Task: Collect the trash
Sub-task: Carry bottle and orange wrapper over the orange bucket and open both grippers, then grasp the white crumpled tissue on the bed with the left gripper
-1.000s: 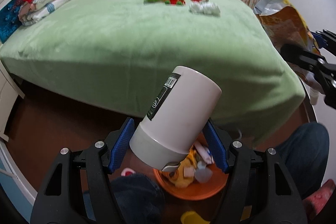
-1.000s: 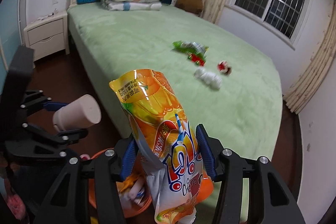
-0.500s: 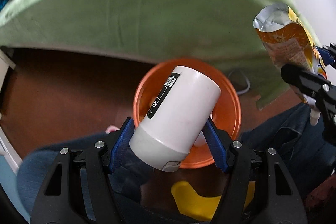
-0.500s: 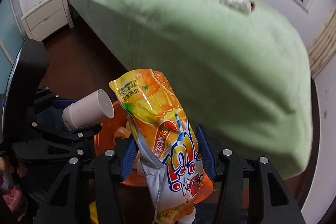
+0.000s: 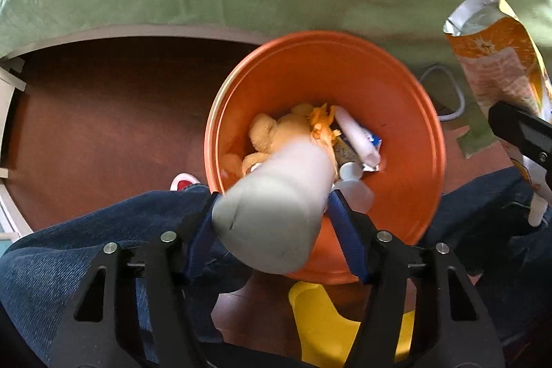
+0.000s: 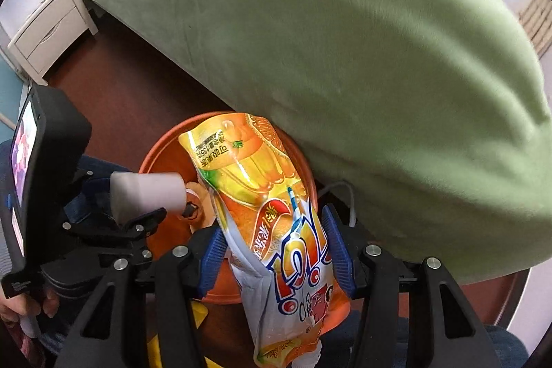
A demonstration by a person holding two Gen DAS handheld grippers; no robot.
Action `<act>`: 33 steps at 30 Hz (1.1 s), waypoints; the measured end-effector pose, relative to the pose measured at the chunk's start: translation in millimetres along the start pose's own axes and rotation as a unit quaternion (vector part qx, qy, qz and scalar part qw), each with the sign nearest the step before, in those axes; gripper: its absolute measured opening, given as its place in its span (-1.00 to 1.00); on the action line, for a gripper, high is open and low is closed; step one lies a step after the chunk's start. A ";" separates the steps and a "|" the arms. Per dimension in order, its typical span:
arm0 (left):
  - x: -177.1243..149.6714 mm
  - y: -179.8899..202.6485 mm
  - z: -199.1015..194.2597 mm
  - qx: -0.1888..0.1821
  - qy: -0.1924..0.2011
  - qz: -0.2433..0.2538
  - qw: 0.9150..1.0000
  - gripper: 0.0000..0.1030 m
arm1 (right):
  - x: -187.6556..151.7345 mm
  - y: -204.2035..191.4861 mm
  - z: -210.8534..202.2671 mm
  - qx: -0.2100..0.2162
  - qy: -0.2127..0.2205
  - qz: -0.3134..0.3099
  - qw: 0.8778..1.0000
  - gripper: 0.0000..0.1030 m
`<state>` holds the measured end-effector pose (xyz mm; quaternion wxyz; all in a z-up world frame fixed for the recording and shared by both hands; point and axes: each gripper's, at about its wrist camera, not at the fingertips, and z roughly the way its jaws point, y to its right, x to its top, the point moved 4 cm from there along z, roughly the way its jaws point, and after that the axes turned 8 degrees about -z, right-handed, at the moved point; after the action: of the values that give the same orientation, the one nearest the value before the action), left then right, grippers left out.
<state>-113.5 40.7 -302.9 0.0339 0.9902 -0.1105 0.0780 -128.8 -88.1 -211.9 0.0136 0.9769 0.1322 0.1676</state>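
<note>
Cup [image 5: 276, 219] blurs between left tongs [image 5: 272, 199], just closing on it over bin [image 5: 407, 112]; right tongs [image 6: 274, 223] clench pouch [image 6: 293, 268]

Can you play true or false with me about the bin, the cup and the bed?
1. The bin is orange. True.
2. The bin is empty. False: there is trash in it, such as a white tube.
3. The right gripper holds an orange snack pouch. True.
4. The bed cover is blue. False: it is green.
5. The white cup lies on the bed. False: it is over the bin, pointing down into it.
</note>
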 end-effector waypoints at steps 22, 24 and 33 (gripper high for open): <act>23.4 -28.1 -34.1 0.011 0.046 -0.058 0.997 0.61 | 9.0 31.0 -23.6 0.018 0.035 0.073 0.997 0.88; 28.2 -28.3 -44.3 0.007 0.058 -0.059 0.997 0.61 | 12.1 36.6 -30.9 0.016 0.043 0.075 0.996 0.88; 79.0 -16.6 -128.0 -0.059 0.167 -0.056 0.983 0.62 | 21.3 75.2 -89.6 0.009 0.112 0.106 0.988 0.88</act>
<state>-52.5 50.7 -164.7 0.1141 0.9642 -0.0520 0.2335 -120.0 -156.7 -115.1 -0.0284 0.9603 0.0304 0.2757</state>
